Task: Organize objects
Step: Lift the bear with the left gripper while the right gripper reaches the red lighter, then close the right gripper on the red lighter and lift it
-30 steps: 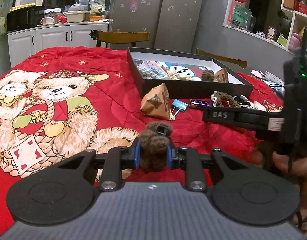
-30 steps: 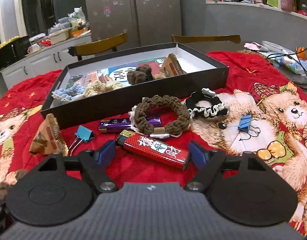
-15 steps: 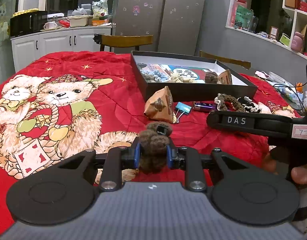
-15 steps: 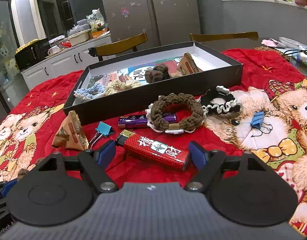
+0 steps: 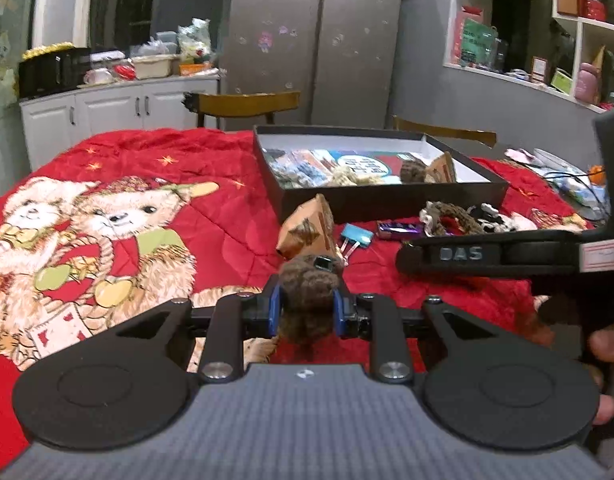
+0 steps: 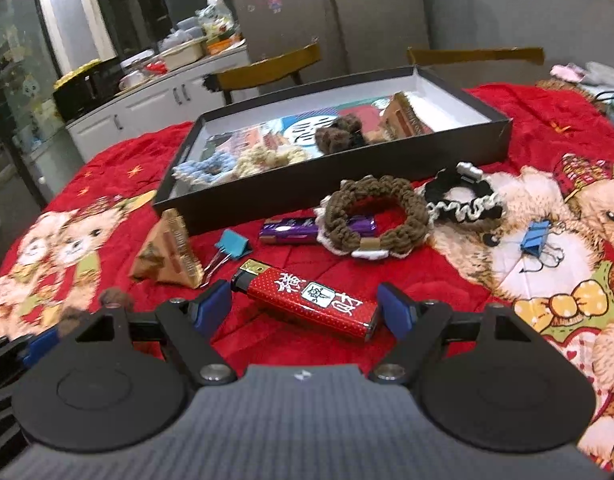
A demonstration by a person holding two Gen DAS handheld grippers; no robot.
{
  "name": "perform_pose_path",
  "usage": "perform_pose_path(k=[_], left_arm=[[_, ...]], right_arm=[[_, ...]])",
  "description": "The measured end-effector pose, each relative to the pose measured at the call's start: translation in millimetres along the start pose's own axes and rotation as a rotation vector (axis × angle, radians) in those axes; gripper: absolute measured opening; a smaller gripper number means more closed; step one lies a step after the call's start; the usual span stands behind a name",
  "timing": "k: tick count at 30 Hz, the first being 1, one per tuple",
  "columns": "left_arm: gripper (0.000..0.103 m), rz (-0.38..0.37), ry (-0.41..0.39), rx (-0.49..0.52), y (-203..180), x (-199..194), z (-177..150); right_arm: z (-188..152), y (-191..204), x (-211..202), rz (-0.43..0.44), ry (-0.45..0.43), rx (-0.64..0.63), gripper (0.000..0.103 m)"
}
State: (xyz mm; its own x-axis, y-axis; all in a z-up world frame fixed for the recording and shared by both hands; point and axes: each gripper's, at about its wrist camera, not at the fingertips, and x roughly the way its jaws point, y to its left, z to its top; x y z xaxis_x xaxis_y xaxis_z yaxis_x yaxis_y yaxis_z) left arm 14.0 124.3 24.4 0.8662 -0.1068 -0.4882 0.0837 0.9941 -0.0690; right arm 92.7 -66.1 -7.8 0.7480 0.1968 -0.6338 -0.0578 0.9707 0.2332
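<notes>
Left wrist view: your left gripper (image 5: 307, 307) stays clenched on the brown scrunchie (image 5: 307, 292), unmoved, short of the box (image 5: 387, 200) | right gripper (image 6: 305, 308) released, tilted lower toward the red lighter (image 6: 307, 298) | two-handed pickup looks imminent.

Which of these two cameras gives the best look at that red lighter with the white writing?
The right wrist view. There the red lighter lies whole and unobstructed on the red blanket, just ahead of the open right gripper. The left wrist view does not show it; the right gripper's body blocks that part of the blanket.
</notes>
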Motion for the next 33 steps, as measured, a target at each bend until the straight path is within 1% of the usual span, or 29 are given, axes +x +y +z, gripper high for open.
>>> perform_pose_path(k=[3,6,10,16,24,27,31,33], left_arm=[[0.029,0.035,-0.004,-0.003,-4.6,-0.9,2.7],[0.029,0.043,0.0,-0.021,-6.8,-2.3,7.7],[0.029,0.054,-0.007,-0.03,-9.6,-8.7,14.7],[0.029,0.075,-0.04,-0.003,-19.5,-24.7,28.5],[0.029,0.068,-0.074,0.01,-31.0,-34.8,51.3],[0.029,0.049,-0.069,-0.003,-34.7,-31.9,60.9],[0.029,0.058,-0.088,0.004,-42.5,-27.5,73.4],[0.029,0.05,-0.09,0.002,-44.9,-24.7,80.5]], right_arm=[[-0.7,0.4,-11.1,0.034,0.01,-0.037,0.08],[-0.7,-1.4,-23.1,0.068,0.02,-0.074,0.08],[6.3,-6.7,-37.4,0.111,0.032,-0.085,0.08],[23.4,-11.9,-49.6,0.159,0.034,-0.078,0.08],[51.6,-15.9,-64.5,0.21,0.009,-0.072,0.08],[63.9,-20.0,-68.3,0.221,-0.003,-0.068,0.08],[79.7,-27.8,-72.2,0.238,-0.016,-0.047,0.08],[88.3,-30.8,-73.2,0.246,-0.023,-0.034,0.08]])
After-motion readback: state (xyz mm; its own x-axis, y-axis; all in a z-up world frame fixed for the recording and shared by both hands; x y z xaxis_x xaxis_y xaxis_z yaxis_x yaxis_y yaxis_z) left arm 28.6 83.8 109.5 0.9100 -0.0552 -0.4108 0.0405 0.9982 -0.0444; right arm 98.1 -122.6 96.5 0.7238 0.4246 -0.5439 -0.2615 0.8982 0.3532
